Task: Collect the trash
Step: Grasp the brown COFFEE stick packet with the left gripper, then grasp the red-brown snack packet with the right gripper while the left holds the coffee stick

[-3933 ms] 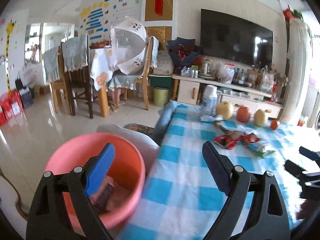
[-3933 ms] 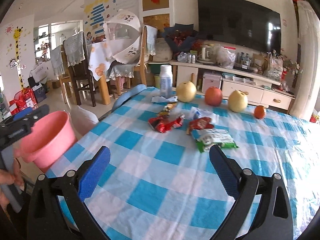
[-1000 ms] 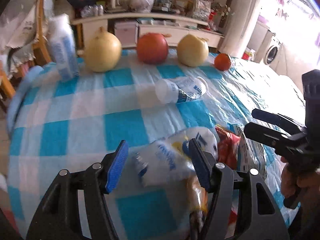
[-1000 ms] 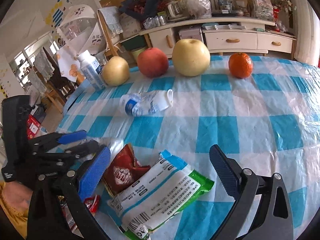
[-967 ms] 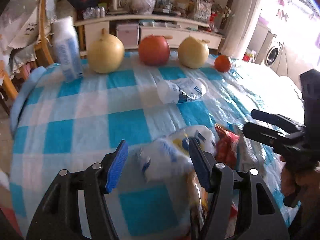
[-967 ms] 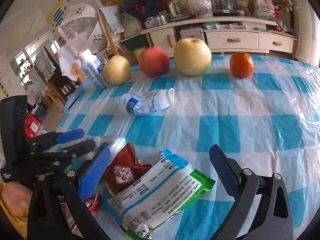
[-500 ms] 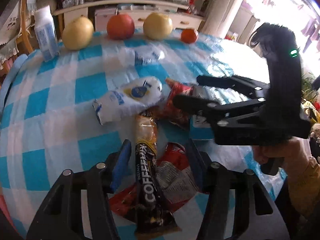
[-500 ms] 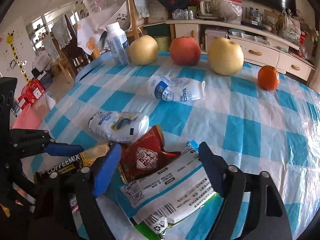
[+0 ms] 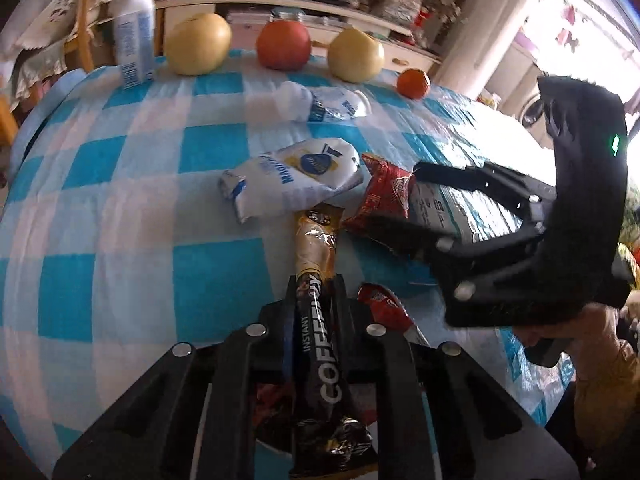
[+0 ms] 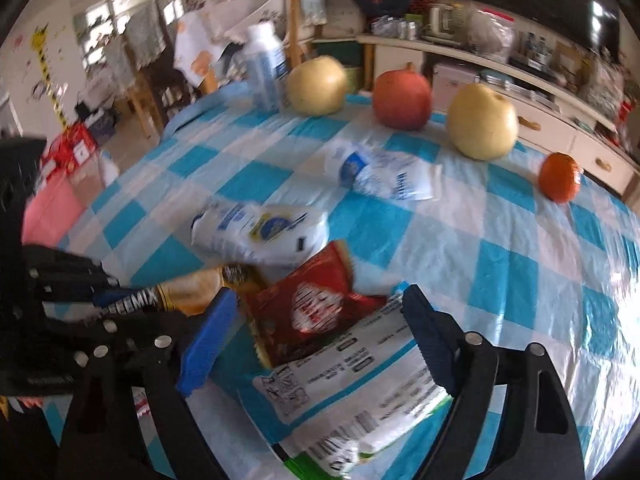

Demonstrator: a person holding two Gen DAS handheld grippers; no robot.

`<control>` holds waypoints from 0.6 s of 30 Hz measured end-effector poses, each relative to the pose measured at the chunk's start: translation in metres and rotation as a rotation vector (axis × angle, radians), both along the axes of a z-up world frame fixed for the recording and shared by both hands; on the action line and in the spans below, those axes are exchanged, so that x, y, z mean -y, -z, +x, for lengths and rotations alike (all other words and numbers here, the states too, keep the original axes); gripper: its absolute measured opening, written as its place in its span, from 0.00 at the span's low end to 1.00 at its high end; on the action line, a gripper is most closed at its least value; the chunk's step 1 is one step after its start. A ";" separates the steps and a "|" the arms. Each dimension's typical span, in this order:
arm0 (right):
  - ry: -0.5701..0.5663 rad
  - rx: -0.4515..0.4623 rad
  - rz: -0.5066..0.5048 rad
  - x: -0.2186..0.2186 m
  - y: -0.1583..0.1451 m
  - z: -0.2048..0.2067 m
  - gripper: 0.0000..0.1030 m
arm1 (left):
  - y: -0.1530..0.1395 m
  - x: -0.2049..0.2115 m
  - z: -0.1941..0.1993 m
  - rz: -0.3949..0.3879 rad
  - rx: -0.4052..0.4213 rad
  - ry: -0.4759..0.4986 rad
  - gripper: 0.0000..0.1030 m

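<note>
My left gripper [image 9: 314,292] is shut on a black and gold coffee-mix sachet [image 9: 316,312], which also shows in the right wrist view [image 10: 180,292]. My right gripper [image 10: 316,312] is open, its jaws either side of a red snack wrapper [image 10: 308,304] and a white and green packet [image 10: 356,376]. A white and blue pouch [image 9: 292,180] lies just beyond. A crushed white bottle wrapper [image 9: 324,102] lies further back. More red wrappers [image 9: 384,308] lie under my left gripper.
Two yellow pears [image 9: 198,44], a red apple [image 9: 283,45] and an orange [image 9: 413,83] line the far edge of the blue checked tablecloth [image 9: 120,220]. A white bottle [image 9: 134,56] stands at the far left. A pink basin [image 10: 48,212] sits beyond the table's left edge.
My left gripper has closed on the coffee-mix sachet. My right gripper has moved lower and closer to the red wrapper and the white and green packet.
</note>
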State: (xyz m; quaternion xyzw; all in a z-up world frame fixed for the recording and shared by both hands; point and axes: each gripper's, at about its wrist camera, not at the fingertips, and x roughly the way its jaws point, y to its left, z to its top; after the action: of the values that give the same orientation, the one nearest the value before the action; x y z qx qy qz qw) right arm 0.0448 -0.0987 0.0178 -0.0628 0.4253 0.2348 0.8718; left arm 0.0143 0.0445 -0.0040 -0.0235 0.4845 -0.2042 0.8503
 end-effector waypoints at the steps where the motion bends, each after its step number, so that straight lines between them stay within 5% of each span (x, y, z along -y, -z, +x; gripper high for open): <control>1: -0.007 0.012 -0.025 -0.003 0.001 -0.001 0.82 | -0.001 -0.003 -0.002 -0.008 0.002 -0.013 0.16; 15: -0.030 0.026 -0.026 -0.011 0.005 -0.005 0.63 | -0.023 -0.045 -0.048 -0.121 0.064 -0.136 0.16; 18: -0.041 0.028 -0.013 -0.014 0.004 -0.008 0.41 | -0.028 -0.052 -0.058 -0.135 0.078 -0.149 0.16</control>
State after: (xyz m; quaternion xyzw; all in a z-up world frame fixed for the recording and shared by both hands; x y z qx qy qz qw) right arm 0.0366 -0.0846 0.0143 -0.0806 0.4133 0.2491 0.8721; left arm -0.0438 0.0969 0.0242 -0.1085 0.4333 -0.1734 0.8777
